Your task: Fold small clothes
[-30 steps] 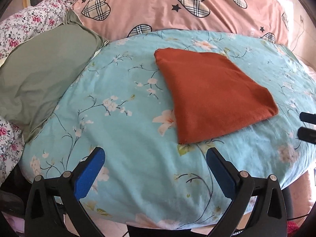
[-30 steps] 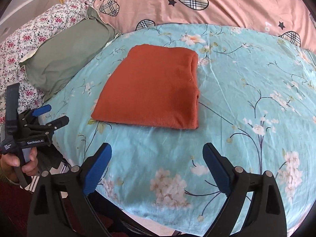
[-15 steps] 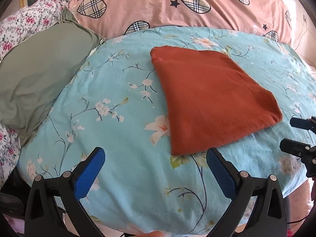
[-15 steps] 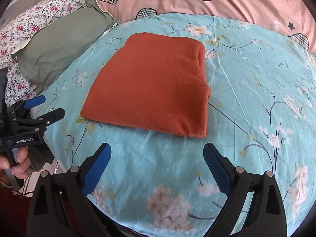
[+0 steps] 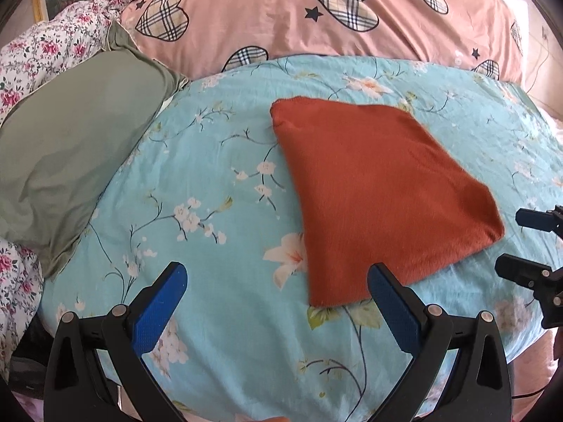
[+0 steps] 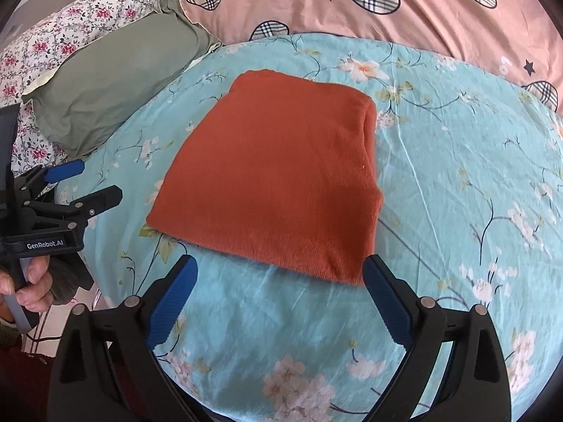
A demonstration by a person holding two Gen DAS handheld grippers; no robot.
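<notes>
A rust-orange garment (image 5: pixel 380 193) lies folded into a flat rectangle on the light-blue floral quilt (image 5: pixel 211 190); it also shows in the right wrist view (image 6: pixel 281 183). My left gripper (image 5: pixel 278 299) is open and empty, hovering just short of the garment's near left corner. My right gripper (image 6: pixel 278 292) is open and empty, with its jaws spread along the garment's near edge. Each gripper appears in the other's view: the right one (image 5: pixel 527 242) at the right edge, the left one (image 6: pixel 81 186) at the left edge, held by a hand.
A grey-green pillow (image 5: pixel 70 147) lies left of the quilt. A pink duvet with plaid hearts (image 5: pixel 316 10) lies behind. A flowered sheet (image 6: pixel 63 35) fills the far left. The quilt's near edge drops off below both grippers.
Both grippers have moved forward toward the folded garment, which now sits closer in both views. Both stay open. The garment has not moved.
</notes>
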